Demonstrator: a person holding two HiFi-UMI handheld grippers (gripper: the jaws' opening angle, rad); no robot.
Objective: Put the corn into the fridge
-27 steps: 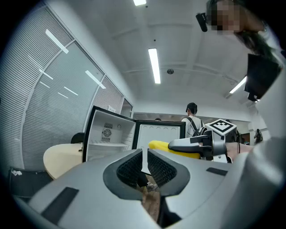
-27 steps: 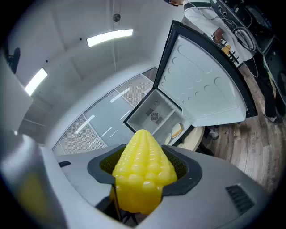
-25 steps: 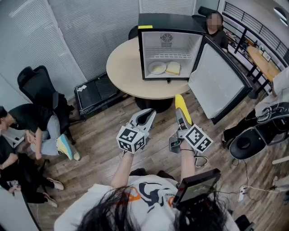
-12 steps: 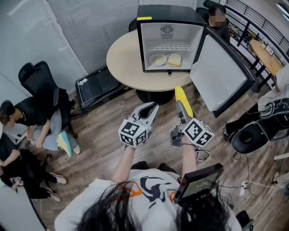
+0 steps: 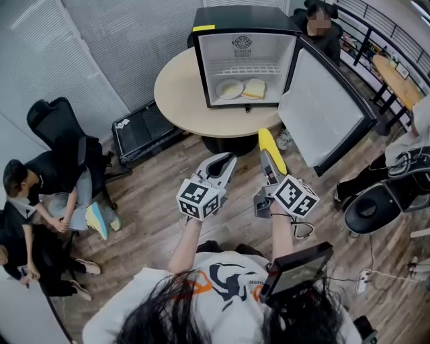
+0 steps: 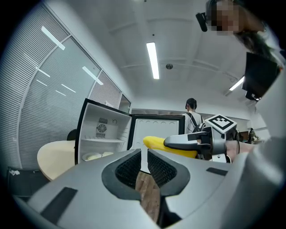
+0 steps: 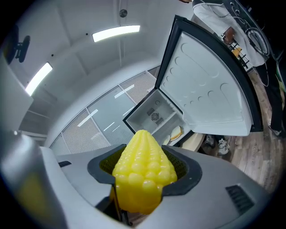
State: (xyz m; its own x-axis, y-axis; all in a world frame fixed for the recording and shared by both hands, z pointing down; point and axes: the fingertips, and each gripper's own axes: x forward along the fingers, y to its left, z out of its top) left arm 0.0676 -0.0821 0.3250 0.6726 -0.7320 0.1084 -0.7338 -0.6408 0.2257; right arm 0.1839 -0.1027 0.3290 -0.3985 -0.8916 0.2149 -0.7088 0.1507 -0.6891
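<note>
the right tongs (image 7: 143,166) are clamped on the yellow knobbly corn cob (image 7: 142,176), gripping its thicker end so the tapered tip sticks out ahead of the jaws. the left tongs (image 6: 144,160) carry nothing, their jaws drawn nearly together with only a thin slit between. both hover over the wooden floor, well apart from the small black fridge (image 5: 243,16), which stands on the round beige bench (image 5: 176,89) with its white-lined door (image 5: 324,113) swung wide to the right.

the main risk is probably the grip: a tapered, bumpy cob held at 1 end could slide or pivot out if the tongs tilt on the way across the bench. the open door sits on the same side as the loaded hand, so a wide swing could knock it or push it partly closed. inside, a white plate (image 5: 230,88) and a pale slice of bread (image 5: 255,87) cover much of the fridge floor, and a wire shelf sits just above, so a long cob going in too high or too flat could catch the shelf or shove the plate.
</note>
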